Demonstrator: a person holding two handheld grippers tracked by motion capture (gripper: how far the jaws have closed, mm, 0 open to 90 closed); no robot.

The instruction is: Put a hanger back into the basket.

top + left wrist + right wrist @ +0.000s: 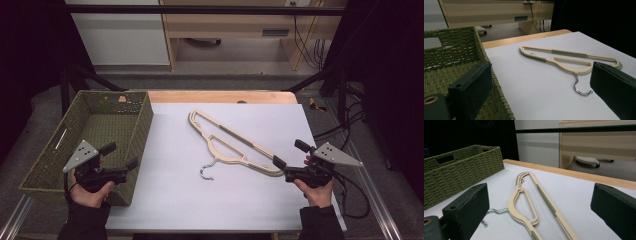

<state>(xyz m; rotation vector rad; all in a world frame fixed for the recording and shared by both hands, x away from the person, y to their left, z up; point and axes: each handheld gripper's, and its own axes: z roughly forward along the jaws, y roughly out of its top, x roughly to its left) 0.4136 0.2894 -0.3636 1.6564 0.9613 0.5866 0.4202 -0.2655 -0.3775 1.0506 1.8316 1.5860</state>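
Cream plastic hanger (231, 143) lying diagonally, near end just beside right gripper (289, 161); left gripper (120, 156) farther, over green woven basket (142, 125); both grippers spread apart, empty.

Beyond the fingertips, a pale wooden desk (235, 25) stands on grey floor (225, 67). A white cabinet panel (120, 40) adjoins it; black cables (312, 47) hang alongside.

Each black hand-held gripper (120, 156) carries a grey triangular plate, trailing black cable; dark sleeves.
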